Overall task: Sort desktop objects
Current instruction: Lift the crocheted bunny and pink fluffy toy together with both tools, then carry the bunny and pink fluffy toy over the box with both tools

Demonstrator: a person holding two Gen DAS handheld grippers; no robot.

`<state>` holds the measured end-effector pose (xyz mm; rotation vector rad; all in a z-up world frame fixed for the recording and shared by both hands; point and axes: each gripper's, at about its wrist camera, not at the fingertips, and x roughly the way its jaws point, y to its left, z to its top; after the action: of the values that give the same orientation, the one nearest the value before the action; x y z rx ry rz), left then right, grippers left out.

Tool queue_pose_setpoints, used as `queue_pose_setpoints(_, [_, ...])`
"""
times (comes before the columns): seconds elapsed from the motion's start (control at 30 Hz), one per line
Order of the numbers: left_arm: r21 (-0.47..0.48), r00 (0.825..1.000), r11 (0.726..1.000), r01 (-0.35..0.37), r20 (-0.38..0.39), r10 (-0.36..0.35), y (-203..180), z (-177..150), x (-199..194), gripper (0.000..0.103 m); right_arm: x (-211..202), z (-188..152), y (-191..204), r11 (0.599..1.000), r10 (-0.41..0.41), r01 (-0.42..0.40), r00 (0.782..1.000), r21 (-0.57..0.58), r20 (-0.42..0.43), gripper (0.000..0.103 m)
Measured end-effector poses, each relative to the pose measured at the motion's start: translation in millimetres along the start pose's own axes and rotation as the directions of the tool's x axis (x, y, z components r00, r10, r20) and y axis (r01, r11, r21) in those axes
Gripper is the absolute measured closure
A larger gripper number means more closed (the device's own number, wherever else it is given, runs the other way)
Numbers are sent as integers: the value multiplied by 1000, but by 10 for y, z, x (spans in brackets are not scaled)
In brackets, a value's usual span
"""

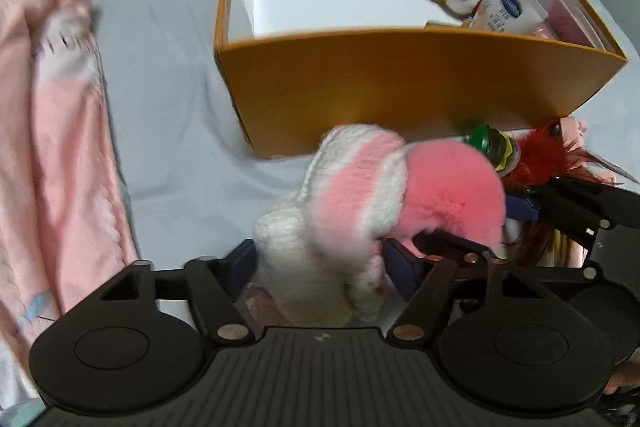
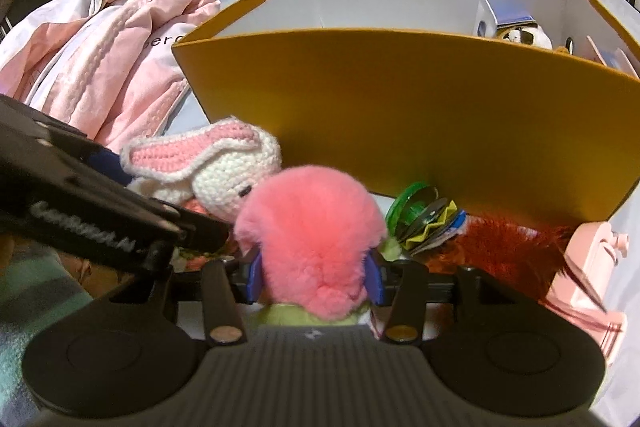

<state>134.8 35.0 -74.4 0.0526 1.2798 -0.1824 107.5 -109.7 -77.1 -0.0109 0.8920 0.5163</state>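
While the left hand-held gripper (image 1: 320, 267) straddles the crocheted bunny (image 1: 320, 211), the right hand-held gripper (image 2: 316, 277) brackets the pink pompom (image 2: 312, 239), orange box (image 2: 400, 99) beyond; neither grip's firmness is discernible.

Left hand-held gripper (image 1: 320, 263) tilted steeply down, jaws apart, right hand-held gripper (image 2: 316, 277) angled down, jaws partly spread
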Motion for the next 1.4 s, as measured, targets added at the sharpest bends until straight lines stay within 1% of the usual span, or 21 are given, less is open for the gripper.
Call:
queue_pose_setpoints(0.03, [-12, 1000, 1000, 19, -16, -19, 23, 6, 30, 26, 11, 2, 5, 1000, -2, 2, 1000, -5, -2, 51])
queue_pose_setpoints(0.1, [-23, 999, 999, 33, -27, -33, 43, 10, 70, 28, 38, 7, 26, 1000, -9, 9, 1000, -21, -5, 50])
queue_pose_setpoints(0.27, [-35, 999, 999, 13, -39, -14, 39, 31, 147, 29, 149, 45, 90, 998, -29, 28, 1000, -64, -10, 49])
queue_pose_setpoints(0.4, [-68, 999, 998, 11, -34, -14, 71, 34, 162, 32, 226, 58, 82, 997, -30, 28, 999, -70, -16, 54])
queue_pose_setpoints(0.53, [-91, 999, 996, 26, -28, -29, 108, 29, 131, 35, 236, 66, 74, 998, -28, 27, 1000, -64, -11, 56])
queue_pose_setpoints(0.67, [-120, 999, 992, 50, -1, -51, 146, -27, 21, 38, 131, 60, 50, 999, -10, 11, 1000, -43, 29, 57])
queue_pose_setpoints(0.8, [-143, 996, 987, 78, 51, -71, 179, -113, -168, 39, -63, 27, 70, 999, 18, -13, 995, -47, 101, 57])
queue_pose_setpoints(0.87, [-160, 993, 982, 104, 75, -93, 217, -163, -273, 39, -163, 12, 89, 998, 34, -26, 990, -62, 135, 57])
queue_pose_setpoints(1.0, [-183, 984, 972, 150, 128, -127, 287, -276, -498, 39, -392, 28, 124, 994, 72, -54, 978, -96, 196, 57])
queue_pose_setpoints(1.13, [-191, 968, 961, 203, 184, -168, 283, -288, -736, 39, -616, 102, 178, 992, 76, -50, 969, -113, 237, 57])
queue_pose_setpoints(1.27, [-179, 950, 954, 241, 244, -194, 239, -210, -998, 39, -830, 274, 171, 995, 63, -39, 959, -93, 276, 57])
queue_pose_setpoints(1.4, [-155, 928, 951, 267, 306, -211, 141, -26, -1224, 39, -1076, 482, 116, 995, 72, -45, 939, -86, 337, 57])
